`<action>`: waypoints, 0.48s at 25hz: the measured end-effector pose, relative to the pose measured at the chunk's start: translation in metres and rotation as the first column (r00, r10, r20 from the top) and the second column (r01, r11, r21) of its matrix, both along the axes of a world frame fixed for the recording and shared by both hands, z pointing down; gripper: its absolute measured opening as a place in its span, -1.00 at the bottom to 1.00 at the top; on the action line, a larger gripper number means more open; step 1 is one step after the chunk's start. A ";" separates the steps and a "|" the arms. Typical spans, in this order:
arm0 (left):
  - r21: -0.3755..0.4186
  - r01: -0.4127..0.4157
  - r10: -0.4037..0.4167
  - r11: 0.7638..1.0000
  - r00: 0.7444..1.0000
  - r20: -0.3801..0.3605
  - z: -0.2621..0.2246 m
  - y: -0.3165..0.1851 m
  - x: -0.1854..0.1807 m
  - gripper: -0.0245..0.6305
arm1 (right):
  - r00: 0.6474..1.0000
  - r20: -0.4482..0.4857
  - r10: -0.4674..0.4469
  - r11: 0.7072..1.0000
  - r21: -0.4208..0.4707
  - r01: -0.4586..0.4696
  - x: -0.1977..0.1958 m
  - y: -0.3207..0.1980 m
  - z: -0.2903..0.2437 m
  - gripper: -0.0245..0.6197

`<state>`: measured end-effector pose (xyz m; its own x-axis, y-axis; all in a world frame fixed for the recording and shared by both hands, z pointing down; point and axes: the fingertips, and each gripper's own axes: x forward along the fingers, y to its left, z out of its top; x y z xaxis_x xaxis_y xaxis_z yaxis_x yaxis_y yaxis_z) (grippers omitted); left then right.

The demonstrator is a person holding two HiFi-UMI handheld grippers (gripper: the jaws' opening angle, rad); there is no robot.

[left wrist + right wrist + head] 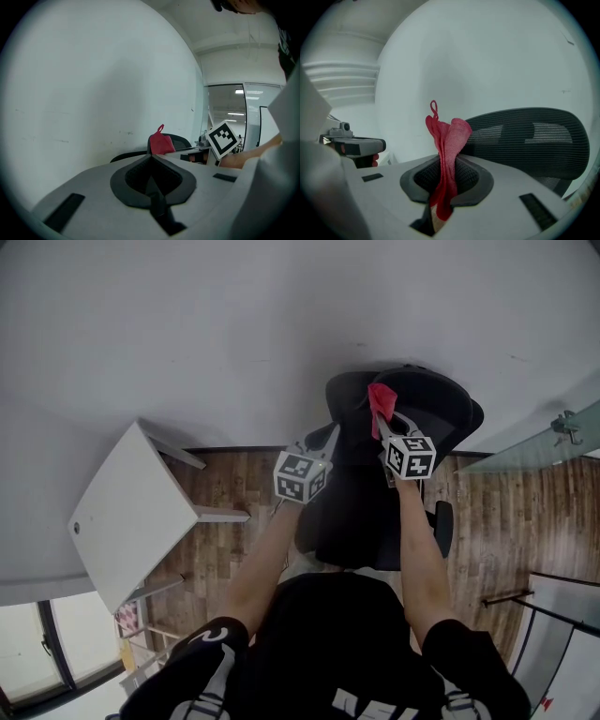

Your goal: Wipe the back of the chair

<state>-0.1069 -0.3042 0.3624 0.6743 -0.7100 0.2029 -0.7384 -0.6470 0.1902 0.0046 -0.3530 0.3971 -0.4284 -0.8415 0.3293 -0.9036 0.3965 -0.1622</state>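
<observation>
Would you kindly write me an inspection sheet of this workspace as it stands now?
Surface: wooden floor.
Job's things: black mesh chair standing by the wall; red cloth bunched and held up near the chair's back. Contact cannot be told.
Clutter: white table at the left.
Grippers: left gripper shut and empty; right gripper shut on the red cloth.
Cables: nothing seen.
Surroundings: white wall; glass panel at the right.
</observation>
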 end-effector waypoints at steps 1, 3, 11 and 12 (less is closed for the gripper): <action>-0.001 -0.002 0.002 1.000 1.000 0.000 0.000 -0.002 0.000 -0.85 | 1.000 0.000 0.003 1.000 -0.001 -0.003 0.000 -0.002 0.001 -0.70; -0.002 -0.005 0.005 1.000 1.000 -0.001 0.001 -0.006 0.001 -0.85 | 1.000 0.001 0.011 1.000 -0.003 -0.011 0.002 -0.006 0.002 -0.70; -0.006 -0.012 0.012 1.000 1.000 0.008 0.002 -0.011 0.015 -0.85 | 0.999 0.010 0.046 0.999 -0.010 -0.046 0.026 -0.016 0.006 -0.70; -0.005 -0.013 0.013 1.000 1.000 0.010 0.002 -0.011 0.019 -0.85 | 0.999 0.010 0.053 0.999 -0.012 -0.053 0.032 -0.016 0.006 -0.70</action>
